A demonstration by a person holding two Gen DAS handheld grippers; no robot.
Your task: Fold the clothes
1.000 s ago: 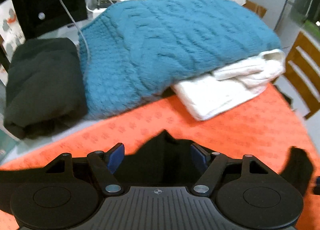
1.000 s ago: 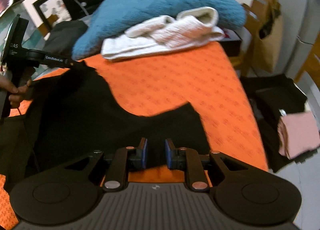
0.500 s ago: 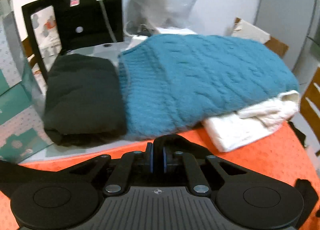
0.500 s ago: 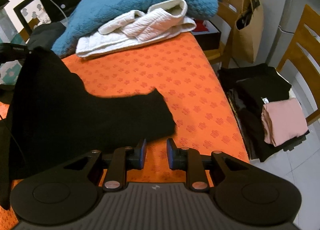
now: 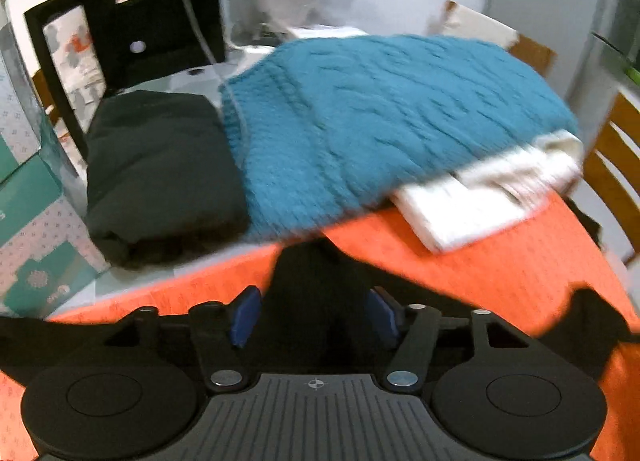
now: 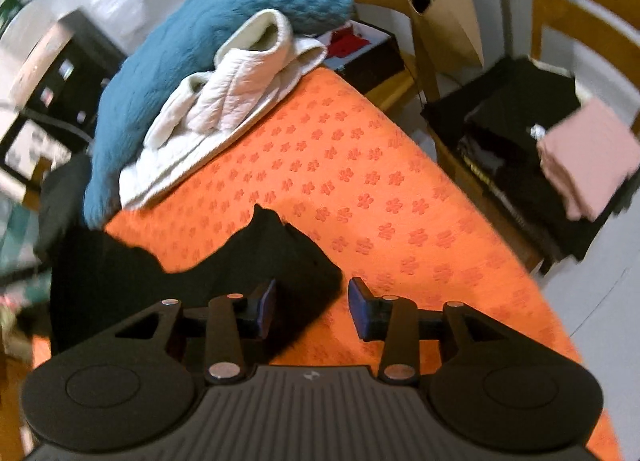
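Left wrist view: left gripper has its fingers spread, w/ black garment bunched in the gap between them but not pinched. The garment runs across the bottom of the frame on the orange cloth, one dark bit poking up at lower right. Upper centre: teal knit heaped over a white garment; a dark folded pile sits centre left, just beside the knit. No readable writing here (the stickers on the black frame, upper left, are too blurred).

Right wrist view: right gripper also has fingers spread, nothing clamped; the black garment's edge lies by the left finger and reaches off to the lower left. It looks partly gathered, w/ uneven edges, not a neat rectangle, so my guess is the fold is still mid-way, tho one frame can't settle which fold it's on. Teal knit and white garment, upper left of the frame, lie loose and rumpled, so they seem still to need folding. At right, off the cloth, a stack of dark clothes w/ a pink piece on top looks folded already. A yellowish print line on the stack's edge is there but illegible.
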